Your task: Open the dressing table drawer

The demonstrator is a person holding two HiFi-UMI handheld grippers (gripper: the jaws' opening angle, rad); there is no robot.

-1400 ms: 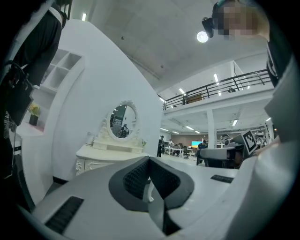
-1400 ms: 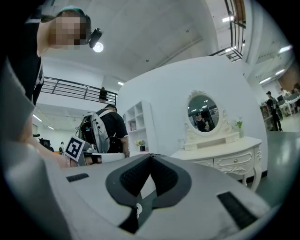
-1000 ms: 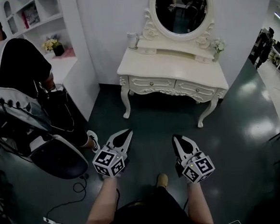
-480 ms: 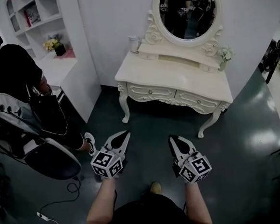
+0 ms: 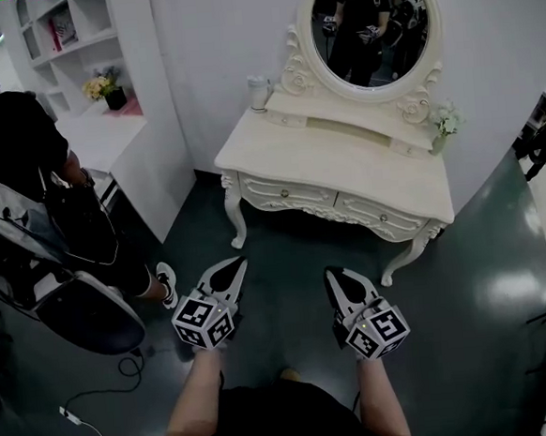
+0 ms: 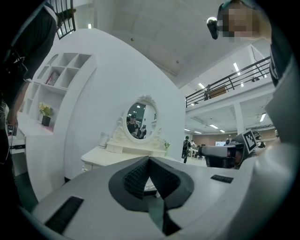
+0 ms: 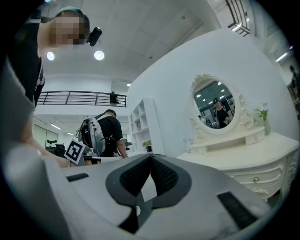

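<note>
1. Here, the dressing table drawer (image 5: 302, 198) is sitting closed, well ahead of both tools.
2. The left tool (image 5: 234, 263) and right tool (image 5: 334, 275) are pinching shut, empty; arriving so, they would risk knocking the knob (image 7: 256, 179).

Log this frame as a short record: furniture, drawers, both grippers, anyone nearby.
furniture: cream dressing table, mirror on top, against white wall
drawers: left drawer and right drawer, both shut
left gripper: fingers shut, empty, short of the dressing table
right gripper: fingers shut, empty, short of the dressing table
nearby: person with backpack, at left by shelves
</note>
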